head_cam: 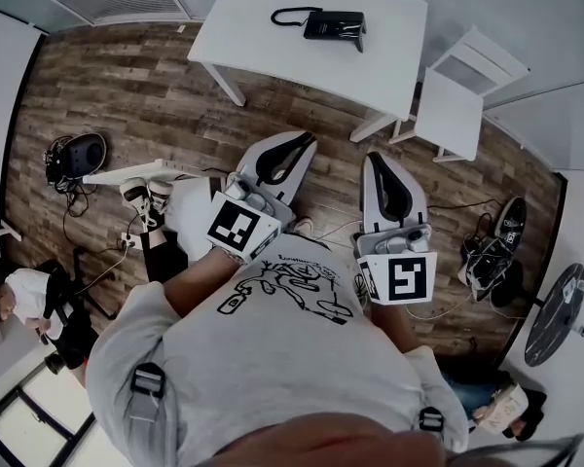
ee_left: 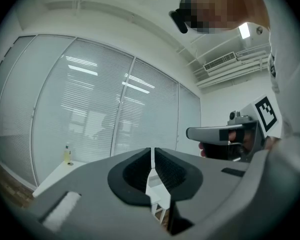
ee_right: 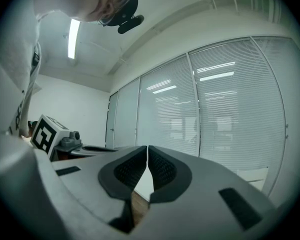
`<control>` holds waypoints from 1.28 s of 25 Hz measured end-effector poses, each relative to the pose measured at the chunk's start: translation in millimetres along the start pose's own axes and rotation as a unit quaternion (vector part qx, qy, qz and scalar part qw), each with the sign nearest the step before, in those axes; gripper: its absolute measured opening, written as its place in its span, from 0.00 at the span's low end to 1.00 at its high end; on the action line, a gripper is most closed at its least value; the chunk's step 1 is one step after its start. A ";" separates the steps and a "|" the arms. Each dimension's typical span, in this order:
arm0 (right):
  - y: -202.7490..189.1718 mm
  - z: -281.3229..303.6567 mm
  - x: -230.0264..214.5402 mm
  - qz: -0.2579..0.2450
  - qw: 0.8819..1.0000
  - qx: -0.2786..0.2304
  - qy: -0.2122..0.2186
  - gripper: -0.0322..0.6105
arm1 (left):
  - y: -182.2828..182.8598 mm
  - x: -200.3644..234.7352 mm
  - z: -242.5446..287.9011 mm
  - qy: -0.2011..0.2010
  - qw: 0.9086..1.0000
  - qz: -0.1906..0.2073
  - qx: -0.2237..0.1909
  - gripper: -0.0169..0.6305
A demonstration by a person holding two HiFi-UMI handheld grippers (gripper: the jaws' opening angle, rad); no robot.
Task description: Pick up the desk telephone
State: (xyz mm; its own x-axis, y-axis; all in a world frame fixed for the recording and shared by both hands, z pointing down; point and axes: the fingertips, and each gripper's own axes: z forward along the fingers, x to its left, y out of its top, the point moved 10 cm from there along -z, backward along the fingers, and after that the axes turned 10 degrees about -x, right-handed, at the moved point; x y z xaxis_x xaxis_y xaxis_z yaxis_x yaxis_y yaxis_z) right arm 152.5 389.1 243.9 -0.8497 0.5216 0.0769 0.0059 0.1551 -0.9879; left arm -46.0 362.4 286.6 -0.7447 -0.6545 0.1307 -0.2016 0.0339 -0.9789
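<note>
Closest to the head camera is the person's grey printed shirt (head_cam: 273,358). Just past it the two arms reach forward over the wooden floor (head_cam: 127,86). The left tongs (head_cam: 294,149) and the right tongs (head_cam: 382,168) lie side by side, a little apart, and both point toward the white counter (head_cam: 263,52) ahead.

In the left gripper view the two dark ribbed pads are brought together with only a thin slit between them, and nothing is held there. The right gripper view shows the same: pads closed against each other and empty. Both views look out level at a wall of window blinds (ee_right: 225,114).

The desk telephone (head_cam: 333,24) is black and sits on the far part of the counter, well apart from both tongs. Its long axis runs across the picture from left to right, slightly tilted. Its cord (head_cam: 290,12) loops out from the left end. A white chair (head_cam: 457,95) stands just beside the counter on the right.
</note>
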 end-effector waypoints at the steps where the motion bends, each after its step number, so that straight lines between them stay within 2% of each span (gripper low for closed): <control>1: -1.5 13.3 0.8 -0.001 1.000 0.001 0.001 0.06 | 1.6 12.4 2.9 0.000 1.000 0.000 -0.001 0.06; 11: -6.6 126.4 0.1 -0.021 1.000 0.006 -0.020 0.06 | 15.3 127.1 34.6 -0.017 1.000 -0.006 0.005 0.06; 18: -17.0 166.4 0.1 -0.017 0.999 0.015 -0.029 0.06 | 11.5 165.5 55.7 -0.029 0.999 -0.023 0.008 0.06; 22: -25.2 184.4 -12.1 -0.015 0.999 0.015 -0.031 0.06 | 6.2 180.1 73.8 -0.031 0.999 -0.020 0.011 0.06; 32: -43.4 233.7 -76.0 -0.005 0.999 0.006 -0.048 0.06 | -3.7 213.8 152.9 -0.036 0.999 -0.019 0.015 0.06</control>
State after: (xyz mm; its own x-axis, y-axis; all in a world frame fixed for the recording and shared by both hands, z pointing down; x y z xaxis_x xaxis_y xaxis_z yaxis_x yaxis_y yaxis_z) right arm 93.6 146.7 249.4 -0.8959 0.4380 0.0746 -0.0091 0.1497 -0.9887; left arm -107.2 106.8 294.1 -0.6884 -0.7083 0.1566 -0.2087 -0.0134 -0.9779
